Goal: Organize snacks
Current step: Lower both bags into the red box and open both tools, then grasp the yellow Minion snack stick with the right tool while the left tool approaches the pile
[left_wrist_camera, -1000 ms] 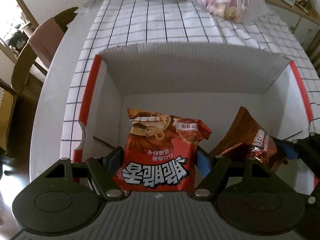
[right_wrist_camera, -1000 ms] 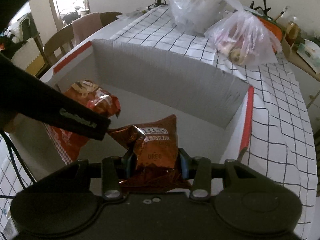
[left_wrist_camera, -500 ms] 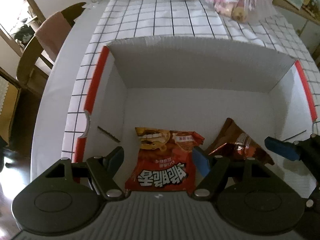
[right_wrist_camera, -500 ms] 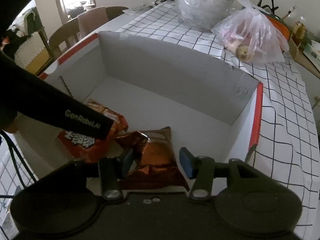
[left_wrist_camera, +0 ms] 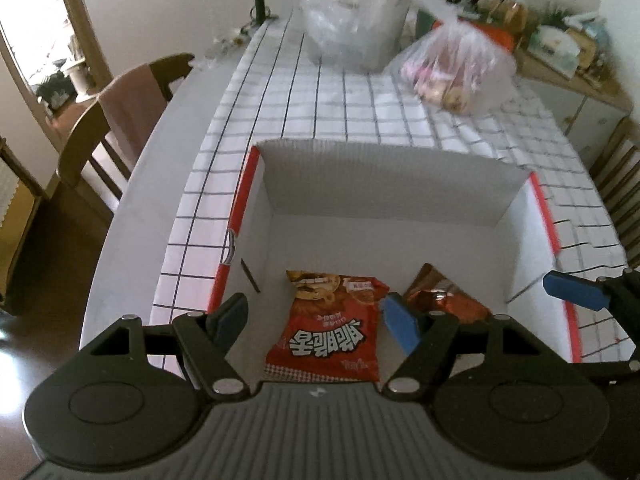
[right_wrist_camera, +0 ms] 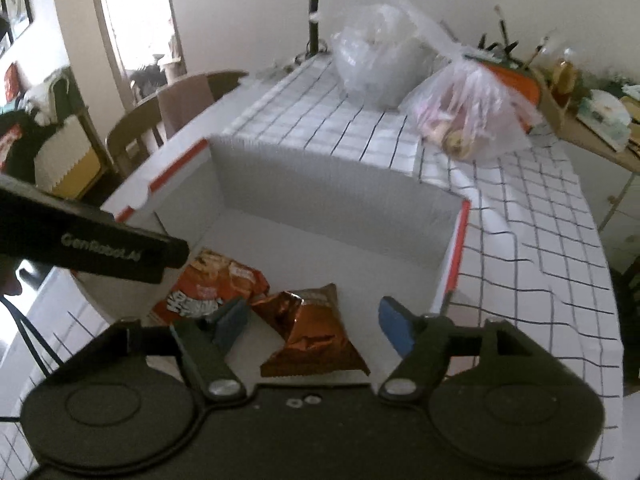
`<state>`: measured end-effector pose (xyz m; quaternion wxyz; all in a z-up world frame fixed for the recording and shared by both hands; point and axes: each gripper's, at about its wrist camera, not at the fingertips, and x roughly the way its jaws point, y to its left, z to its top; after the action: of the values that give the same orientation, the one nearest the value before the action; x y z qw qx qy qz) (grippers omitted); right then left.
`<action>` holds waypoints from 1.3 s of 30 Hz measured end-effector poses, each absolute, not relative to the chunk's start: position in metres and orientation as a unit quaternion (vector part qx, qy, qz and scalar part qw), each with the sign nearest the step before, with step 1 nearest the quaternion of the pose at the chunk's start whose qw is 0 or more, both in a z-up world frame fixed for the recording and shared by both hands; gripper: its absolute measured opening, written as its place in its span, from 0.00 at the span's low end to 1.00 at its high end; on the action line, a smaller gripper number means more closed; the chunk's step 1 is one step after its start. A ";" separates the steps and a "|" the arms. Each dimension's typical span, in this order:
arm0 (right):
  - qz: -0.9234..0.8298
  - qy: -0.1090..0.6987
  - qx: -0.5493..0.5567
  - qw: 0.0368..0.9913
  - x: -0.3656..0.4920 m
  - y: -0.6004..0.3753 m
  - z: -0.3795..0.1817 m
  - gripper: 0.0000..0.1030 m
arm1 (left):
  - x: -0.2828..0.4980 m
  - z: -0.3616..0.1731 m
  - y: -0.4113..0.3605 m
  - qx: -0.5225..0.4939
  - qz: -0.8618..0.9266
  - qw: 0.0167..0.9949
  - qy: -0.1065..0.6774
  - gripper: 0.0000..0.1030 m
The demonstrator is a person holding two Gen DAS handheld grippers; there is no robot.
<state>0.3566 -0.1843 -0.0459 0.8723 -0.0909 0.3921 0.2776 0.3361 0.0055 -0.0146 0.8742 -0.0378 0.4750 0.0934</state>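
Two snack packets on the floor of the white box (left_wrist_camera: 384, 184), side by side near its front wall. Red packet (left_wrist_camera: 328, 336) flat at about 6 o'clock in the left wrist view, print upside down, just left of the brown foil packet (left_wrist_camera: 444, 300) at about 4 o'clock, corners close or touching, hard to tell which. Same pair in the right wrist view: red packet (right_wrist_camera: 216, 284) at 8 o'clock, brown foil packet (right_wrist_camera: 312, 336) at 6 o'clock, crumpled and tilted.

Left gripper (left_wrist_camera: 316, 316) above the box, jaws spread wide, red packet seen between them but lying below, clear of the pads. Right gripper (right_wrist_camera: 316, 322) likewise spread wide over the brown foil packet, jaws just opened within the last moment, nothing pressed between the pads. Blue fingertip (left_wrist_camera: 576, 292) of the right gripper at 3 o'clock in the left wrist view; black body of the left gripper (right_wrist_camera: 92, 244) at 9 o'clock in the right wrist view.

Beyond the box at 12 o'clock, checked tablecloth (left_wrist_camera: 360, 108) with two clear plastic bags (left_wrist_camera: 452, 64) well apart from the box. Wooden chair (left_wrist_camera: 108, 120) at 10 o'clock beside the table.
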 end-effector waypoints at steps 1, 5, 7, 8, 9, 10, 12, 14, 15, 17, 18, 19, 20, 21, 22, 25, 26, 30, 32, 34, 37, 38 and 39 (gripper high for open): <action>0.275 0.388 -0.087 0.875 0.352 -0.186 -0.042 0.74 | 0.331 -0.012 0.006 -0.039 0.092 0.877 0.470 0.73; 0.263 0.377 -0.073 0.885 0.331 -0.192 -0.027 0.78 | 0.306 0.003 0.007 -0.038 0.074 0.889 0.450 0.73; 0.260 0.368 -0.071 0.890 0.319 -0.193 -0.019 0.80 | 0.293 0.011 0.007 -0.037 0.064 0.895 0.439 0.73; 0.258 0.365 -0.069 0.892 0.313 -0.193 -0.016 0.80 | 0.288 0.013 0.008 -0.036 0.061 0.898 0.435 0.73; 0.256 0.362 -0.065 0.894 0.307 -0.194 -0.013 0.80 | 0.281 0.016 0.009 -0.036 0.057 0.900 0.430 0.73; 0.253 0.360 -0.062 0.896 0.301 -0.195 -0.010 0.80 | 0.276 0.019 0.009 -0.037 0.053 0.902 0.427 0.73; 0.248 0.355 -0.058 0.899 0.287 -0.196 -0.005 0.80 | 0.263 0.023 0.011 -0.036 0.044 0.906 0.420 0.74; 0.245 0.351 -0.055 0.902 0.274 -0.196 0.000 0.81 | 0.253 0.027 0.012 -0.036 0.036 0.909 0.413 0.75; 0.244 0.349 -0.053 0.903 0.269 -0.196 0.002 0.82 | 0.247 0.028 0.013 -0.035 0.031 0.911 0.410 0.75; 0.241 0.344 -0.049 0.906 0.256 -0.196 0.005 0.84 | 0.234 0.029 0.015 -0.033 0.021 0.913 0.406 0.75; 0.240 0.342 -0.046 0.907 0.250 -0.196 0.006 0.85 | 0.228 0.029 0.017 -0.032 0.017 0.914 0.404 0.76; 0.240 0.340 -0.043 0.908 0.244 -0.196 0.007 0.88 | 0.221 0.029 0.019 -0.031 0.012 0.915 0.402 0.77; 0.239 0.337 -0.040 0.910 0.238 -0.195 0.008 0.90 | 0.215 0.029 0.021 -0.030 0.011 0.916 0.401 0.78; 0.239 0.334 -0.038 0.911 0.232 -0.195 0.009 0.91 | 0.210 0.029 0.023 -0.031 0.010 0.916 0.399 0.78; 0.239 0.331 -0.036 0.912 0.226 -0.195 0.010 0.92 | 0.204 0.029 0.025 -0.031 0.007 0.917 0.398 0.78; 0.238 0.326 -0.028 0.914 0.210 -0.195 0.013 0.97 | 0.189 0.028 0.032 -0.034 0.002 0.918 0.394 0.78; 0.238 0.324 -0.026 0.915 0.204 -0.196 0.012 0.99 | 0.184 0.027 0.035 -0.035 0.000 0.919 0.394 0.78; 0.234 0.324 -0.019 0.917 0.182 -0.197 0.007 0.99 | 0.167 0.019 0.044 -0.039 -0.011 0.914 0.404 0.79; 0.230 0.327 -0.017 0.916 0.173 -0.198 0.001 0.99 | 0.158 0.012 0.046 -0.034 -0.014 0.912 0.409 0.79; 0.228 0.333 -0.015 0.915 0.164 -0.199 -0.005 0.99 | 0.151 0.005 0.047 -0.028 -0.018 0.909 0.416 0.79; 0.225 0.341 -0.019 0.913 0.150 -0.197 -0.017 0.99 | 0.139 -0.010 0.048 -0.030 -0.022 0.903 0.429 0.79; 0.223 0.345 -0.023 0.912 0.145 -0.196 -0.021 0.99 | 0.136 -0.015 0.048 -0.031 -0.023 0.900 0.434 0.79; 0.223 0.349 -0.027 0.910 0.140 -0.195 -0.026 0.99 | 0.134 -0.020 0.048 -0.030 -0.025 0.898 0.439 0.79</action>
<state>0.1397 -0.1954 -0.0257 0.9099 -0.0270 0.3489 0.2226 0.1341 0.0480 -0.0198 0.8978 -0.0295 0.4388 -0.0245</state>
